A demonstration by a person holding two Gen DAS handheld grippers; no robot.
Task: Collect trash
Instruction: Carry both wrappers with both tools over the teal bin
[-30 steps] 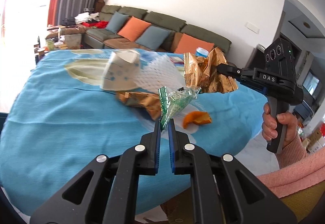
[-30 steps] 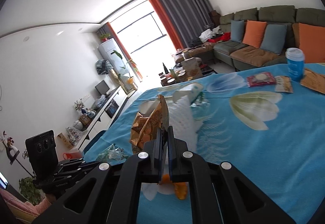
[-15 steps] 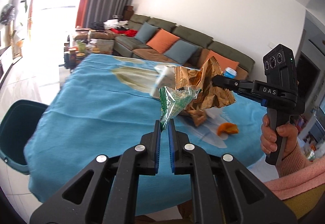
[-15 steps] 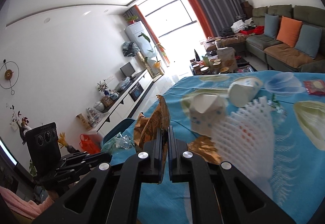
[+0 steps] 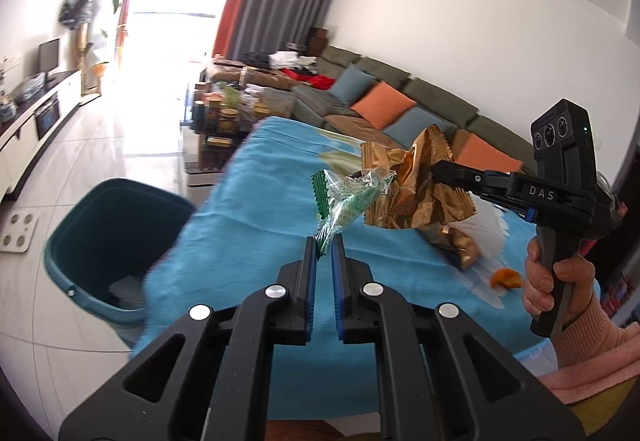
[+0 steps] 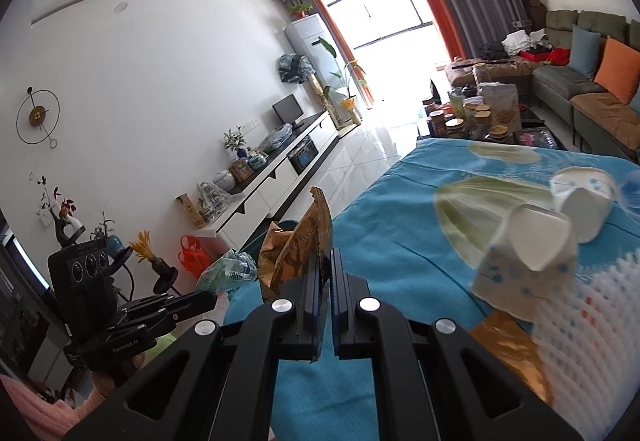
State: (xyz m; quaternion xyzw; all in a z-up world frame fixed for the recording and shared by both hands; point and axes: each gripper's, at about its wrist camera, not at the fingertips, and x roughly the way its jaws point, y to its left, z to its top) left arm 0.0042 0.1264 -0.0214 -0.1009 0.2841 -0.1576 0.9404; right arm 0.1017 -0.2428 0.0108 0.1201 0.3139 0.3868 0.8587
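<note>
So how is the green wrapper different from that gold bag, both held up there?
The green wrapper is clear plastic with green print and small; the gold bag is opaque foil and bigger. The left gripper pinches the wrapper, the right gripper the bag. Both are crumpled and held above the table.

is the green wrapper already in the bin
No, the green wrapper is pinched in the left gripper above the blue tablecloth, beside the teal bin.
</note>
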